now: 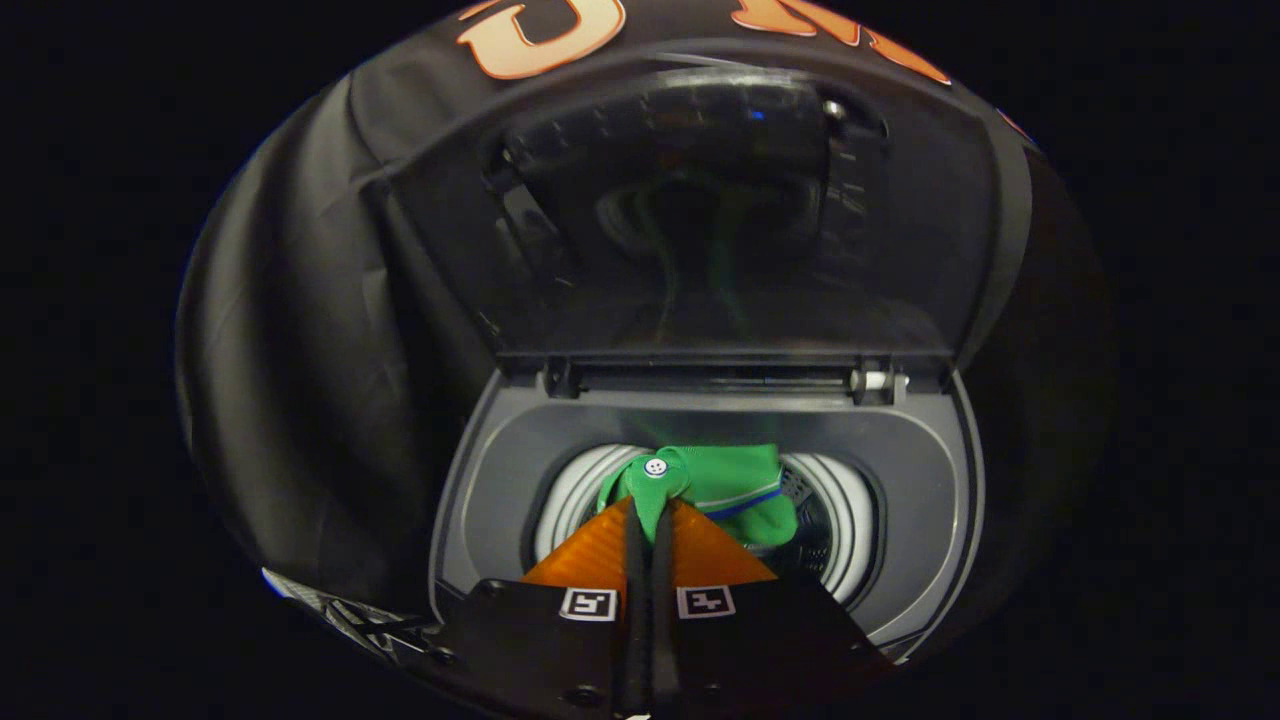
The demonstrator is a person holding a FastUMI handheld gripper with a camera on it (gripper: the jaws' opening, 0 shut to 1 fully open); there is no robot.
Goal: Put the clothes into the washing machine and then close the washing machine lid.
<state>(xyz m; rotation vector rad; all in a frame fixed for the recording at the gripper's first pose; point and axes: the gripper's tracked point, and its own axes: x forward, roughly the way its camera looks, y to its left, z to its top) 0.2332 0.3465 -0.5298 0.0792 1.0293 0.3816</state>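
A green garment (735, 485) with a white button and a blue stripe is pinched between my two fingers, with my gripper (650, 515) shut on it. The cloth hangs just ahead of the fingertips, over the round drum opening (835, 530) of the top-loading washing machine (500, 480). The machine's dark see-through lid (700, 220) stands raised upright behind the opening, hinged at the machine's back edge. The drum's inside is mostly hidden by the garment and my fingers.
Black cloth walls close in the machine on the left and behind it. The grey rim (930, 470) of the machine rings the drum opening. The lid's hinge bar (720, 378) runs across the back of the opening.
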